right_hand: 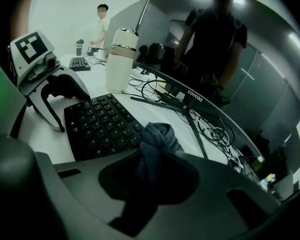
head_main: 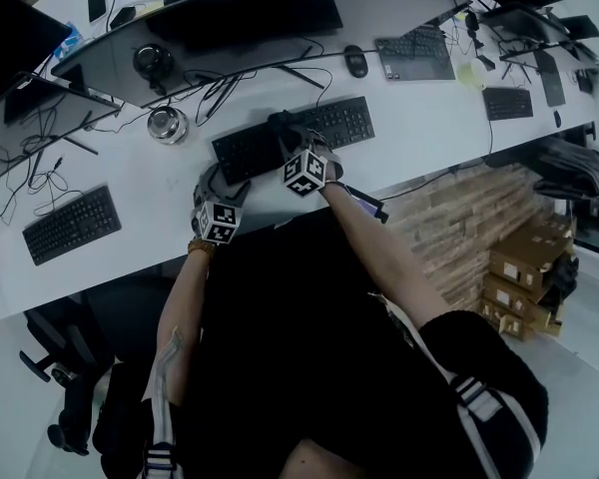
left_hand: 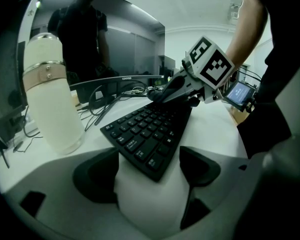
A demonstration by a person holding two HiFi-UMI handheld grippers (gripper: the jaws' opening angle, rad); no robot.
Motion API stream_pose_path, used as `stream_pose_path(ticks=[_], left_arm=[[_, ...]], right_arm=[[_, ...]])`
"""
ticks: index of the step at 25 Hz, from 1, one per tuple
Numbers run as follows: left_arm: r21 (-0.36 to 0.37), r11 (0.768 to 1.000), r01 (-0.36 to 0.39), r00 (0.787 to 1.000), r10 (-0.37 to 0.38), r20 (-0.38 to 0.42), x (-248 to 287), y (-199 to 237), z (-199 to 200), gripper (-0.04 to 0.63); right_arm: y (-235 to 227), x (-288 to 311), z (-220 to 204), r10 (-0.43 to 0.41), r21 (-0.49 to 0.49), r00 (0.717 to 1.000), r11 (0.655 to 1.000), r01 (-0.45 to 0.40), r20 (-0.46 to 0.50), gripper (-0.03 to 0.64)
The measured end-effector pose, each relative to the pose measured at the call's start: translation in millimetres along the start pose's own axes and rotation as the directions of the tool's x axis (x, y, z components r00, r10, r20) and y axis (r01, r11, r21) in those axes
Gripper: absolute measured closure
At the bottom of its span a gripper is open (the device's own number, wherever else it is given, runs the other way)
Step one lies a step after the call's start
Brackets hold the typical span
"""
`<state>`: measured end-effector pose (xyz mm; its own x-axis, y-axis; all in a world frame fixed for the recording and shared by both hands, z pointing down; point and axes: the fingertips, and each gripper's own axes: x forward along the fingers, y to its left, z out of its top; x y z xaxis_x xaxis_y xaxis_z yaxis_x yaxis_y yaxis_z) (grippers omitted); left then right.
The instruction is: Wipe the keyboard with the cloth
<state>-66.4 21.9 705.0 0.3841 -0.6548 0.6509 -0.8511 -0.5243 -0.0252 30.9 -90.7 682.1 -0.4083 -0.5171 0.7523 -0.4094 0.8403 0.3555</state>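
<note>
Dark cloth (right_hand: 160, 136) | right gripper (right_hand: 150, 176) pinches it (at keyboard (right_hand: 97, 124) edge) | left gripper (left_hand: 150, 168) spread

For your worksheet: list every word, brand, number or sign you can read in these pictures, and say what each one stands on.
"coocaa": on the lower edge of the monitor.
Key legends on the keyboard: too small to read.
Print on the cartons: too blurred to read.
</note>
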Motion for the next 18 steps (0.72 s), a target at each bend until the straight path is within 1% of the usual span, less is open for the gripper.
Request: stream_pose_path(ticks=[2,4,5,7,10,15,18], left_arm=[[0.000,1.000,0.000,1.000,0.000,0.002,0,0,1,0.222],[-0.001,1.000,0.001,1.000,-0.001,0.002,0,0,1,0.222],[-0.001,1.000,0.002,1.000,-0.002,0.002,0,0,1,0.222],[0.000,1.000,0.001,1.000,-0.001,0.002,0,0,1,0.222],[-0.001,1.000,0.001,1.000,-0.001,0.002,0,-1,1,0.222],[0.000,1.000,-0.001,1.000,0.001,0.000,-1,0,1,0.222],[-0.003,1.000,0.000,1.000,0.000,0.000,-1,0,1,0.221]], right_arm=[[0,0,1,0.014,0.024,1.000,1.000,-0.014,0.011,0.565],[4,-1,5,0.054,0.057,0.998,0.997,-0.056,0.040,0.565],[10,-1,10,0.083,0.049,0.995,0.995,-0.086,0.055,0.565],[27,-1,19,0.130,-0.004,0.989,0.992,-0.130,0.068,0.565],[37,0,25,0.129,-0.013,0.990,0.992,-0.128,0.065,0.568],[48,3,33,0.175,-0.062,0.982,0.983,-0.171,0.066,0.571],[50,3,35,0.178,-0.057,0.982,0.983,-0.174,0.068,0.571]])
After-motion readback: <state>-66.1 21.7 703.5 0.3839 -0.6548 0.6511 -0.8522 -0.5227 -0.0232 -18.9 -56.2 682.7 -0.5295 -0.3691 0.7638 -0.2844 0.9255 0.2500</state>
